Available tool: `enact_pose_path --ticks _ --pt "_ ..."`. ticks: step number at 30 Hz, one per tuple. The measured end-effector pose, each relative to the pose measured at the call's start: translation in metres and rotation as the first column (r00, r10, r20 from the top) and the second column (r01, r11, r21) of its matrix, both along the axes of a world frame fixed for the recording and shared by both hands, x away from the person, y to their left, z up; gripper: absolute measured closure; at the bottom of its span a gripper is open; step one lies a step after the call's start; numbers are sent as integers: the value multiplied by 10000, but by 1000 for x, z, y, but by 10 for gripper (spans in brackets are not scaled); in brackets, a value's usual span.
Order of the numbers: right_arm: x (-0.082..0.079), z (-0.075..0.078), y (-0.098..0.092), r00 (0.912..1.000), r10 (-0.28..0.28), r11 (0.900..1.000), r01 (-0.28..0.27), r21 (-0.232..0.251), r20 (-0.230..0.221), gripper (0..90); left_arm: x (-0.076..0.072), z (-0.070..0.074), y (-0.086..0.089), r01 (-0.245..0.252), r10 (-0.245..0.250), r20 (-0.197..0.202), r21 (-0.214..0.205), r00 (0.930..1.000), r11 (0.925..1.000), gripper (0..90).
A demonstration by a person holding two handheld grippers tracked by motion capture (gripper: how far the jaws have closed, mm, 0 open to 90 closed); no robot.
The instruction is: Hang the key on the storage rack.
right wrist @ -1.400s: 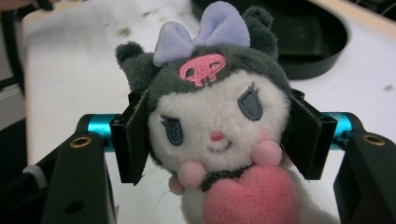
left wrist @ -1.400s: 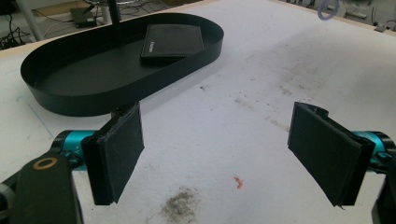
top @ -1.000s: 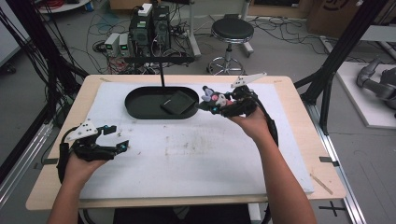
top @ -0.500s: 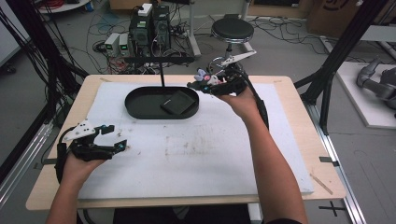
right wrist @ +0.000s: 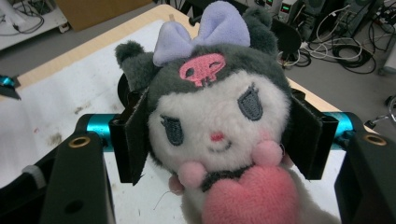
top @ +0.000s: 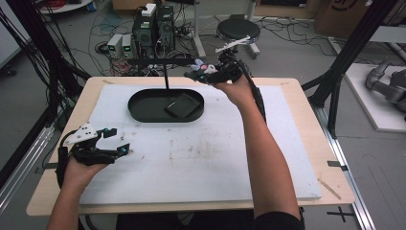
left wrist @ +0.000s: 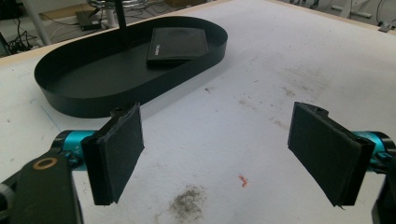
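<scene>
Carried up and away from the black tray, the plush toy now hangs beyond the table's far edge — pinched by its head in the right claw. Left claw rests open, empty. Transport underway; next likely calls for a drop spot — none evident yet.

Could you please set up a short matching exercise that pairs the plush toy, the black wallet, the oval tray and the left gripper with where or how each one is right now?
Things:
1. plush toy
2. black wallet
3. oval tray
4. left gripper

Places or states:
A. lying inside the tray
B. jaws wide apart with nothing between them
C. clamped between the right gripper's jaws, above the table's far edge
D. standing on the white mat, at its far side

Pairs: 1-C, 2-A, 3-D, 4-B
</scene>
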State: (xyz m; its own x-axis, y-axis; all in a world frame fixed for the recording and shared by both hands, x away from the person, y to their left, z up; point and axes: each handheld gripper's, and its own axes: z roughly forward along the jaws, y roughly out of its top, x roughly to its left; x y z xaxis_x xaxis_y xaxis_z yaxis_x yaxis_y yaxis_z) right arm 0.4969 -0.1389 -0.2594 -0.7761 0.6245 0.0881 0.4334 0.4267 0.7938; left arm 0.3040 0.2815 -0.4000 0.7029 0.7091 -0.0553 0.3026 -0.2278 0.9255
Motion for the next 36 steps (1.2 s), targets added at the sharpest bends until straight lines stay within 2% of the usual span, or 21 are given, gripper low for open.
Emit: enact_pose_path --ticks 5,8,13,19,29,33,36 --pt "7 3 7 9998 -177 9998 177 17 -75 324 -1 0 0 -17 17 23 64 10000 10000 182" --pt "10 7 13 9998 -220 9998 220 31 29 324 0 -2 -4 31 -31 -7 291 10000 9996 182" --pt "16 9 23 9986 -520 9984 520 -214 15 320 -2 -3 -8 192 -190 -38 480 9998 9987 182" --pt "27 7 28 9930 -1160 9927 1152 -369 -207 318 -5 1 -2 24 -29 113 409 9999 9992 182" --pt "38 8 36 9891 -1467 9889 1464 -257 -104 314 -6 0 1 -22 18 109 369 9999 9993 182" --pt "42 6 38 9823 -1872 9819 1869 -320 -71 304 -6 2 3 -35 30 134 361 9999 9993 182" --pt "46 2 35 9740 -2253 9740 2246 -294 -250 277 -6 2 4 -61 56 133 327 9999 9994 182"
